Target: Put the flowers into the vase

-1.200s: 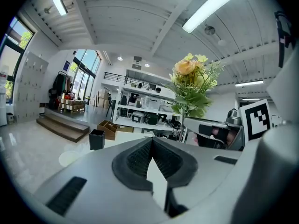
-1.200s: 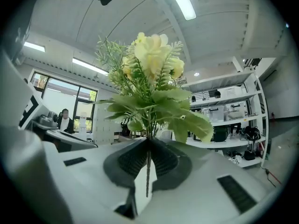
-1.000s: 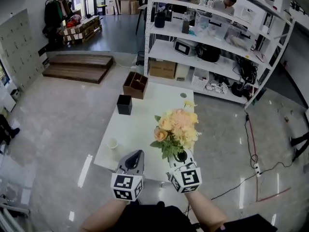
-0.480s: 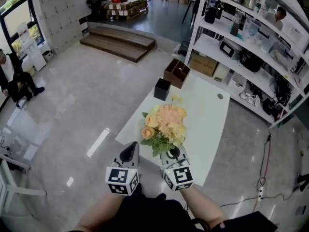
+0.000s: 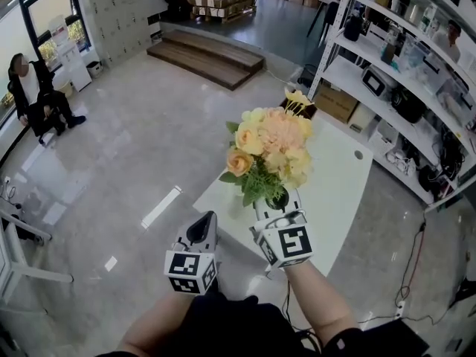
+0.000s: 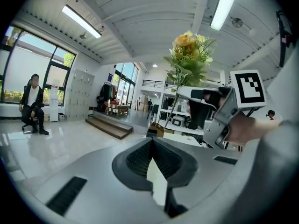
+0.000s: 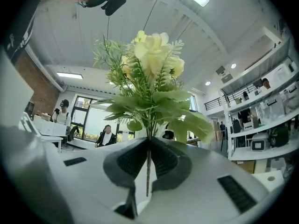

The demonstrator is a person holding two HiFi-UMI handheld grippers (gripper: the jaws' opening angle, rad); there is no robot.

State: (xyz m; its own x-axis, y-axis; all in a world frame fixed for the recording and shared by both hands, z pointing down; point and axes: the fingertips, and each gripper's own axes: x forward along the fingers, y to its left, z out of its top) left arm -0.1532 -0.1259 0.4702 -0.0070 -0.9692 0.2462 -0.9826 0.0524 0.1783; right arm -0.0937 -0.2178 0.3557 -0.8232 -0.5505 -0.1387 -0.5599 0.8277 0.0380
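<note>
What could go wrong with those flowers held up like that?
The right gripper pinches the flowers only by one thin stem, and the bunch is big on top, so it might tip or slip out. The blooms also hide the far end of the white table in the head view, so aiming could be hard.

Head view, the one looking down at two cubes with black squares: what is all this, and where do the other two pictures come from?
A person holds a two-jaw gripper in each hand; the marked cubes are part of them. That view comes from a camera on the person's head. Each other picture comes from a camera riding on one gripper, looking along its jaws. The right gripper is shut on the stem of a bunch of yellow and peach flowers, above a white table. The left gripper is shut and empty. I can't pick out a vase.
</note>
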